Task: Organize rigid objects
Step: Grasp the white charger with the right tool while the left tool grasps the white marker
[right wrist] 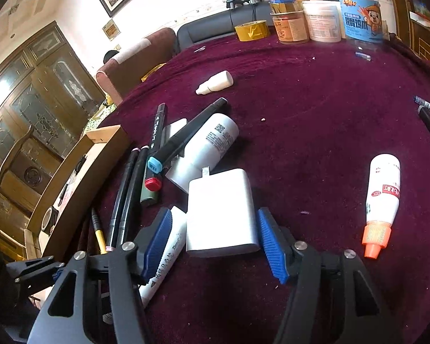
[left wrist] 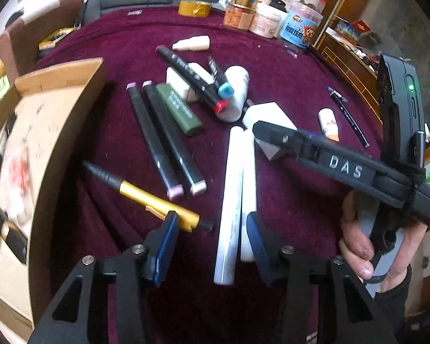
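Left wrist view: left gripper [left wrist: 212,243] hangs over two white markers [left wrist: 238,195] lying side by side on the maroon cloth [left wrist: 301,86], pads apart and clear of them, a gold pen [left wrist: 154,200] by its left pad. Cardboard box [left wrist: 68,132] stands at left. Right wrist view: right gripper [right wrist: 215,240] straddles a white charger [right wrist: 220,212], pads released.
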Tool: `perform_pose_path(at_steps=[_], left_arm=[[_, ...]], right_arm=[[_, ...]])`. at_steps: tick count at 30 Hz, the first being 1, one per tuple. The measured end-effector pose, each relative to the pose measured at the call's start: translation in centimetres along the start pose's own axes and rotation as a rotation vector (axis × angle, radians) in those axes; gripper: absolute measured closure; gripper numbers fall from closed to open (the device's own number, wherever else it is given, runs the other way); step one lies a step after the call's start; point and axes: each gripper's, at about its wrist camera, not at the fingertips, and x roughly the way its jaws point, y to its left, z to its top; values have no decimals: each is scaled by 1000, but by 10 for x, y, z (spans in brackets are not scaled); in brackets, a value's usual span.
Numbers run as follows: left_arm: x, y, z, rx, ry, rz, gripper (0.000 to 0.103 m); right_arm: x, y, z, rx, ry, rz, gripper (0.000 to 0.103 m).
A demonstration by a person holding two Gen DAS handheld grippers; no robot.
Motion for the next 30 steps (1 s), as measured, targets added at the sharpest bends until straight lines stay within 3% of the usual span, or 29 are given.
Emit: perform_pose_path(at_steps=[3,9,15,16,17,24,30], left_arm=[[4,-6,5,41,19,8,75],[10,-16,16,103,25,29,76],[21,-41,22,258,32,125,76],[22,-42,21,268,30,131,77],[23,-43,21,275,39,127,89],[13,-47,1,285,8,144,89],[24,-52,7,303,-6,171,88]], right_arm=[[0,0,0,0,0,1,42],[0,0,-1,2,0,3,42],[0,-1,-1,3,0,3,42],[0,-1,-1,3,0,3,42],[0,-1,-1,3,-1,4,42],[0,-1,-1,3,0,3,42],[1,0,0,6,-1,2,42]])
